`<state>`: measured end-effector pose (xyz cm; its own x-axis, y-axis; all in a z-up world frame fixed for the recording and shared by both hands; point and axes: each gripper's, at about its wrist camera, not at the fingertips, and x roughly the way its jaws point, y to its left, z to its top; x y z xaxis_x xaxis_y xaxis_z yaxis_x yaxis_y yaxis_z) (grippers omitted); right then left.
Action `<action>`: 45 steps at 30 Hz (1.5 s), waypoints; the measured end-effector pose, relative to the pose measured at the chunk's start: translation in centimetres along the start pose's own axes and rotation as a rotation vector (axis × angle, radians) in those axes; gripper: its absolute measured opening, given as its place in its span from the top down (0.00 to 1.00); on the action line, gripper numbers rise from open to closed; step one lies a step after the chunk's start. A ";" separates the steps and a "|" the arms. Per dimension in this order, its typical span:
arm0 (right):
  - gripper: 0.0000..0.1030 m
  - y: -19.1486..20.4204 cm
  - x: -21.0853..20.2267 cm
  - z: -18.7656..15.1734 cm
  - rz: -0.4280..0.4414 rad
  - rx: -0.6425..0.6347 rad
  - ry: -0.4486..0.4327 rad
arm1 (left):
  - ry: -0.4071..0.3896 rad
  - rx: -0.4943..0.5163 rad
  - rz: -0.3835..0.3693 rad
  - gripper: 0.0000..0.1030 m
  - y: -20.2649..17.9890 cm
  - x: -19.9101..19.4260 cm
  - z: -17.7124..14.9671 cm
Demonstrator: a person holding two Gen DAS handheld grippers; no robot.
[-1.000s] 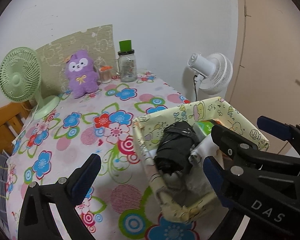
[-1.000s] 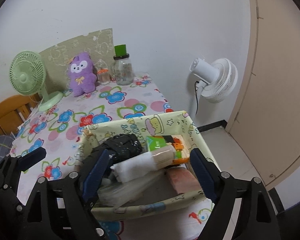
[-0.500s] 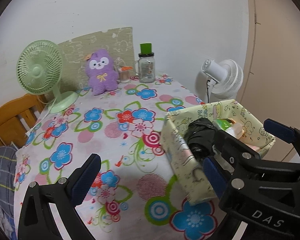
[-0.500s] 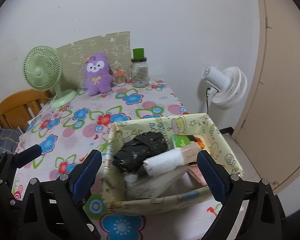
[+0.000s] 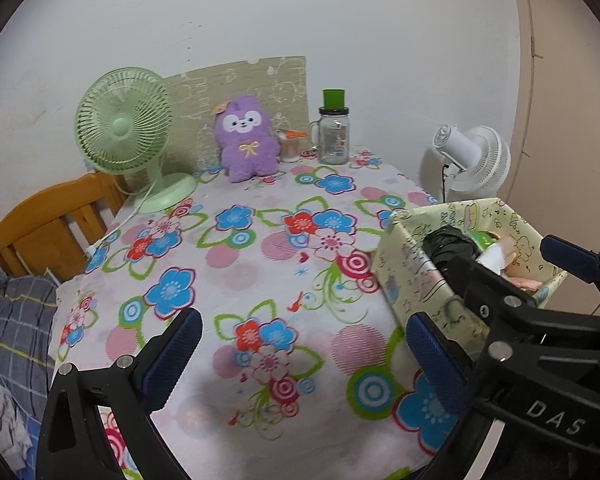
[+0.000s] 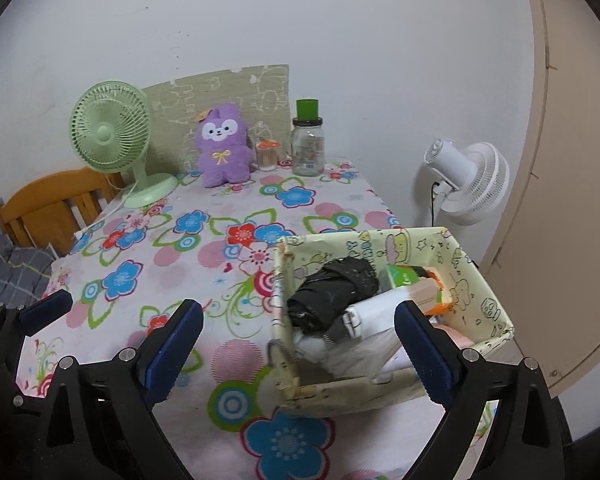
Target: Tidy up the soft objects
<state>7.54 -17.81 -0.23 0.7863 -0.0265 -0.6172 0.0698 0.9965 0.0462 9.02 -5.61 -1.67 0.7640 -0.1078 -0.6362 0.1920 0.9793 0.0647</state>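
Landmark for all positions: the fabric storage box (image 6: 480,280), pale yellow with cartoon print, standing at the near right edge of the counter (image 6: 204,280), which carries a floral cloth.

Left gripper (image 5: 300,354): fingers wide apart, holding nothing, above bare cloth just to the left of the box. Right gripper (image 6: 300,344): fingers likewise spread and empty; its right finger (image 6: 424,356) overlaps the box's near side in the right wrist view, its left finger sits over the cloth beside the box. Contact with the box cannot be confirmed.

Contents of the box: a black folded umbrella (image 6: 332,292) lying toward the left wall, a white roll (image 6: 380,312) touching it on the right, and a green packet (image 6: 400,276) and an orange item toward the far right corner.

The purple plush toy (image 5: 248,140) sits upright at the far end of the counter, well apart from the box and from both grippers, leaning near a patterned board (image 5: 284,76) against the wall. Just right of the plush: a small orange-lidded jar (image 5: 290,146), then a glass mug-jar with green cap (image 5: 334,132). Left of the plush: a green desk fan (image 5: 128,136). Beyond the box, off the counter: a white fan (image 5: 472,160). Far left of the box: a wooden chair back (image 5: 52,224).
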 end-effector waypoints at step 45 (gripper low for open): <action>0.01 3.3 -9.4 -1.1 0.043 -0.020 -0.178 | -0.171 -0.125 0.104 0.00 7.5 -10.5 -2.4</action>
<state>-0.29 -14.17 4.82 0.8845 0.0047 -0.4665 0.0228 0.9983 0.0533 0.92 3.26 3.68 0.8711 -0.0223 -0.4907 0.0370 0.9991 0.0203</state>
